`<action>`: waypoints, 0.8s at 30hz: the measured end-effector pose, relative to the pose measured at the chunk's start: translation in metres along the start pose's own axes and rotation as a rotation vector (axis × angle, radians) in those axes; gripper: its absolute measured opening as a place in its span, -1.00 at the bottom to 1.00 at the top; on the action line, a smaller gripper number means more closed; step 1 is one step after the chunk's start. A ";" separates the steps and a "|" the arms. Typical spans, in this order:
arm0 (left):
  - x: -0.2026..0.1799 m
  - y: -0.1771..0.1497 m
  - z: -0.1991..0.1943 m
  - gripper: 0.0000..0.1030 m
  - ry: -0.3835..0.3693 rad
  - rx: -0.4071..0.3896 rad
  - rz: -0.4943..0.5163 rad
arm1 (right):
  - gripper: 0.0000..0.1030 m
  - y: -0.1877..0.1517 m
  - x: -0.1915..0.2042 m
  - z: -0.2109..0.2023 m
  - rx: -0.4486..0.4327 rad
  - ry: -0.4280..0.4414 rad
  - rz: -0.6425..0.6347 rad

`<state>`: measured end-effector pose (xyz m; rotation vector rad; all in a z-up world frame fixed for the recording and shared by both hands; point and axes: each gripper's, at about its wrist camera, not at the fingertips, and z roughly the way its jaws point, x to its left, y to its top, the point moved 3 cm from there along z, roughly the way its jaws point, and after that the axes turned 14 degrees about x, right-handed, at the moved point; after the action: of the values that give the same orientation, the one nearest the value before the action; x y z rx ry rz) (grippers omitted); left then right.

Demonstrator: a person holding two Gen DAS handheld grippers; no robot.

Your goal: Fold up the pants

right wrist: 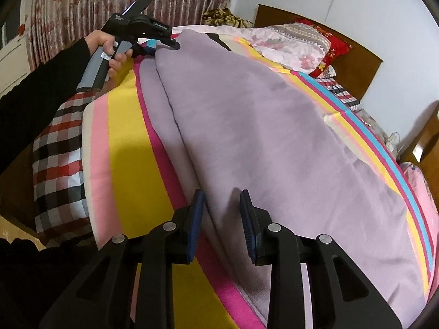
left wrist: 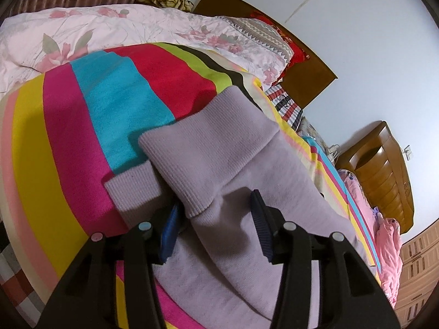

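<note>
- Left wrist view, far left: a striped blanket [left wrist: 63, 142] in yellow, magenta, blue and red bands is spread over the bed, with a floral quilt [left wrist: 90, 27] bunched behind it.
- At the centre, the lilac pants [left wrist: 219, 142] are laid on the blanket, their two ribbed cuffs [left wrist: 131, 189] lying nearest the camera, one overlapping the other.
- The left gripper [left wrist: 214, 213] is seen spread apart, its blue pads on either side of the upper leg's cuff; no pinch on the fabric is shown.
- To the right, a wooden headboard [left wrist: 307, 68] and a wooden nightstand [left wrist: 384, 170] are seen against the pale wall.
- Right wrist view, far left: a checked cloth [right wrist: 60, 148] is draped over the bed's edge, and the left hand [right wrist: 109, 52] is wrapped round the grey handle of the left gripper [right wrist: 167, 44] at the far end of the pants.
- Through the centre, the pants [right wrist: 260, 126] are stretched lengthwise along the blanket [right wrist: 129, 142], one leg stacked on the other.
- The right gripper [right wrist: 222, 205] is held apart, its pads straddling the near end of the pants without closing on it.
- At the right, a red pillow [right wrist: 334, 46] is propped against the headboard [right wrist: 356, 68].
</note>
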<state>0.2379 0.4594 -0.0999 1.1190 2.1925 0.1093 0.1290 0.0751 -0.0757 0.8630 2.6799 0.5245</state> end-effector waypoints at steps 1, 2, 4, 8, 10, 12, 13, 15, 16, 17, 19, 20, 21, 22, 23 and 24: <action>-0.001 -0.001 0.000 -0.24 0.013 -0.002 0.000 | -0.45 0.000 0.001 0.001 -0.004 -0.011 -0.007; -0.001 -0.001 0.001 -0.34 0.024 -0.002 0.003 | -0.49 -0.001 0.003 0.002 -0.008 -0.036 -0.027; 0.002 -0.002 -0.002 -0.56 0.004 -0.004 -0.003 | -0.86 -0.001 0.004 0.002 -0.010 -0.047 -0.042; -0.003 0.000 -0.027 -0.81 -0.063 -0.031 0.002 | -0.92 0.003 -0.012 -0.024 -0.089 -0.052 0.009; -0.018 -0.005 -0.055 -0.81 -0.085 -0.084 0.057 | -0.92 0.006 -0.018 -0.043 -0.125 -0.059 0.009; -0.022 -0.014 -0.073 -0.81 -0.061 -0.113 0.082 | -0.92 0.006 -0.019 -0.059 -0.143 -0.057 -0.022; -0.020 -0.015 -0.073 -0.80 -0.051 -0.111 0.078 | -0.92 0.005 -0.018 -0.061 -0.139 -0.036 -0.033; 0.001 -0.017 -0.056 -0.80 -0.019 -0.052 0.035 | -0.92 0.000 -0.015 -0.053 -0.113 0.011 -0.046; 0.013 -0.019 -0.043 -0.80 -0.020 -0.012 0.000 | -0.92 -0.002 -0.011 -0.044 -0.091 0.024 -0.055; 0.024 -0.021 -0.030 -0.79 -0.033 0.022 -0.027 | -0.92 -0.005 -0.006 -0.032 -0.059 0.025 -0.072; 0.030 -0.023 -0.022 -0.78 -0.056 0.005 0.012 | -0.92 -0.007 0.000 -0.019 -0.026 0.019 -0.079; 0.027 -0.023 -0.023 -0.78 -0.043 -0.001 0.045 | -0.92 -0.007 0.000 -0.016 -0.021 0.021 -0.070; 0.026 -0.022 -0.024 -0.77 -0.036 0.002 0.057 | -0.92 -0.007 -0.001 -0.015 -0.020 0.025 -0.062; 0.025 -0.020 -0.024 -0.74 -0.031 0.007 0.062 | -0.92 -0.007 -0.002 -0.015 -0.016 0.034 -0.052; 0.024 -0.019 -0.023 -0.71 -0.022 0.015 0.069 | -0.91 -0.007 -0.002 -0.014 -0.013 0.038 -0.047; 0.024 -0.019 -0.022 -0.71 -0.022 0.018 0.074 | -0.87 -0.007 -0.003 -0.013 -0.005 0.047 -0.039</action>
<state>0.2018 0.4705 -0.1016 1.2056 2.1376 0.1091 0.1230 0.0651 -0.0669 0.8055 2.7302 0.5487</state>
